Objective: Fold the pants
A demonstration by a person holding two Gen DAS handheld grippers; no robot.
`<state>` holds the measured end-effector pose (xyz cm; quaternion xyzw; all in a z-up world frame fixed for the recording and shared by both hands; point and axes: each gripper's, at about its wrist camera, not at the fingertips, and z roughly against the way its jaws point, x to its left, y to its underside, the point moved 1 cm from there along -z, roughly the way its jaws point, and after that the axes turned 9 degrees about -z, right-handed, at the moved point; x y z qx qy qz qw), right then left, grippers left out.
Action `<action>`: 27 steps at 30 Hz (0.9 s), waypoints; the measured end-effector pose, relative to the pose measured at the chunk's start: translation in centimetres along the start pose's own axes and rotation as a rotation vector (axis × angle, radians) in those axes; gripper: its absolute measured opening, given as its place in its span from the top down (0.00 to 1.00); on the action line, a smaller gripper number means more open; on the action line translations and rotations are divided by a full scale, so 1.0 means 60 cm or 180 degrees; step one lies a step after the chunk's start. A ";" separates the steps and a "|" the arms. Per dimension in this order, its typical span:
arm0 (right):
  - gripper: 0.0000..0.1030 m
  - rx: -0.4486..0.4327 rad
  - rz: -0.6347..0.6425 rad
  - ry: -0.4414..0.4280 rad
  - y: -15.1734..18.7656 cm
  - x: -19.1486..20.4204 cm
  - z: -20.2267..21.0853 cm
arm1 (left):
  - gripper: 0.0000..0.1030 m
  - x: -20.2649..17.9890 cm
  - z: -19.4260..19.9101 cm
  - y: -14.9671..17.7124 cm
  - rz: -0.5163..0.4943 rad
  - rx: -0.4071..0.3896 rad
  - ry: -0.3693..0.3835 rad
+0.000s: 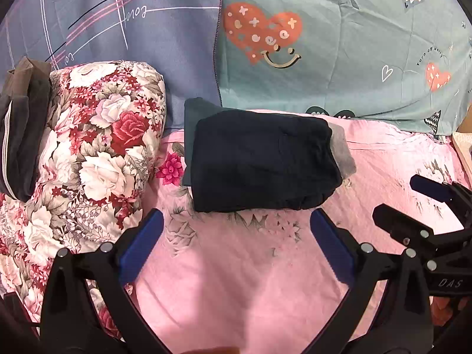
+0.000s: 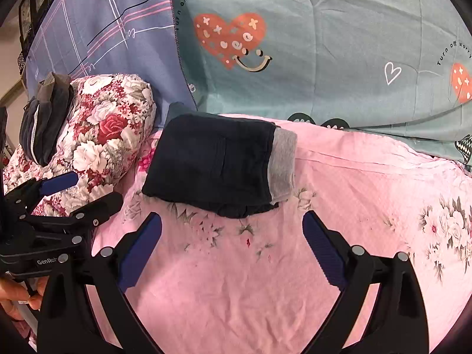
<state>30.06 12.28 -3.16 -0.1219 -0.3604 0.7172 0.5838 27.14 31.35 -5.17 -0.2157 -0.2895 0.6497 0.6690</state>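
Observation:
Dark navy pants [image 1: 262, 159] lie folded into a compact rectangle on the pink floral sheet [image 1: 250, 280], with a grey waistband [image 1: 342, 150] at their right end. They also show in the right wrist view [image 2: 212, 162]. My left gripper [image 1: 236, 230] is open and empty, just in front of the pants' near edge. My right gripper [image 2: 231, 233] is open and empty, also just short of the pants. The right gripper shows at the right of the left wrist view [image 1: 413, 197], and the left gripper shows at the left of the right wrist view [image 2: 85, 191].
A rolled floral quilt [image 1: 97, 147] lies left of the pants, with folded dark clothes [image 1: 20, 135] on its far side. A blue-grey plaid cover [image 1: 132, 23] and a teal heart-print cover [image 1: 339, 44] lie behind.

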 end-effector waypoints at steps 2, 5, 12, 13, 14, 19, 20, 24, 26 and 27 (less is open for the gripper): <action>0.07 0.0010 0.0001 -0.0004 0.004 0.001 0.004 | 0.02 -0.003 0.004 0.002 -0.0002 -0.0002 0.0007; 0.07 0.0017 0.0020 0.0007 0.008 0.003 0.009 | 0.02 -0.007 0.008 0.003 0.0007 0.0004 0.0023; 0.07 0.0007 0.0011 0.0005 0.008 0.004 0.016 | 0.02 -0.011 0.011 0.004 -0.0005 0.0018 0.0015; 0.07 0.0006 0.0010 0.0003 0.008 0.004 0.017 | 0.02 -0.011 0.011 0.004 -0.0010 0.0018 0.0016; 0.07 0.0004 0.0017 -0.0003 0.008 0.004 0.016 | 0.02 -0.011 0.011 0.004 -0.0012 0.0018 0.0017; 0.07 -0.0002 0.0004 -0.0004 0.007 0.004 0.020 | 0.02 -0.012 0.012 0.004 -0.0031 0.0011 0.0001; 0.07 -0.0003 0.0005 -0.0003 0.007 0.004 0.019 | 0.02 -0.012 0.012 0.004 -0.0032 0.0011 0.0004; 0.07 -0.0010 0.0003 -0.0004 0.007 0.004 0.022 | 0.02 -0.011 0.010 0.003 -0.0027 0.0016 0.0001; 0.07 -0.0010 -0.0002 -0.0011 0.006 0.003 0.022 | 0.02 -0.012 0.009 0.002 -0.0033 0.0018 0.0004; 0.07 -0.0011 -0.0008 -0.0008 0.006 0.003 0.023 | 0.02 -0.012 0.009 0.002 -0.0034 0.0017 0.0005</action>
